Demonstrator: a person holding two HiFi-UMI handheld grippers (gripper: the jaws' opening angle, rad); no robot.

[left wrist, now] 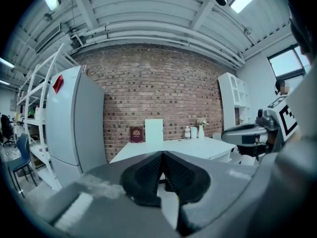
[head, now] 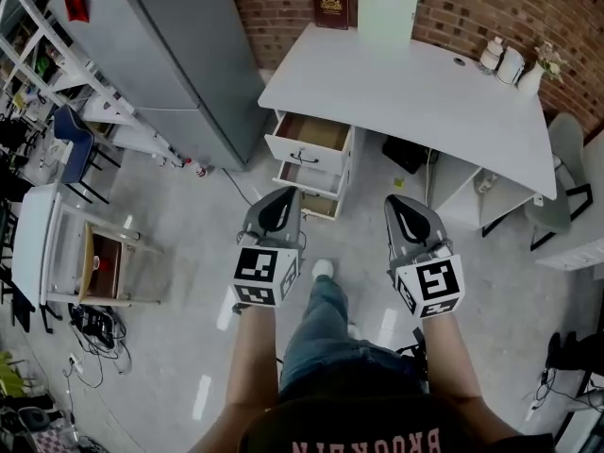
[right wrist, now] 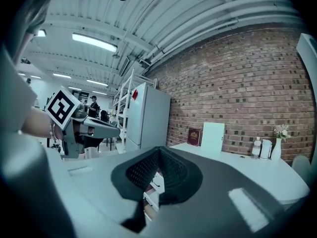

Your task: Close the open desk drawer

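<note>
Head view alone looks down into the drawer (head: 316, 132).

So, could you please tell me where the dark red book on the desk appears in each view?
Head view: the dark red book stands at top centre, at the back edge of the desk.
Left gripper view: the book is just left of centre.
Right gripper view: the book is right of centre.
Shared landmark: the white panel standing just to its right in every view.
</note>
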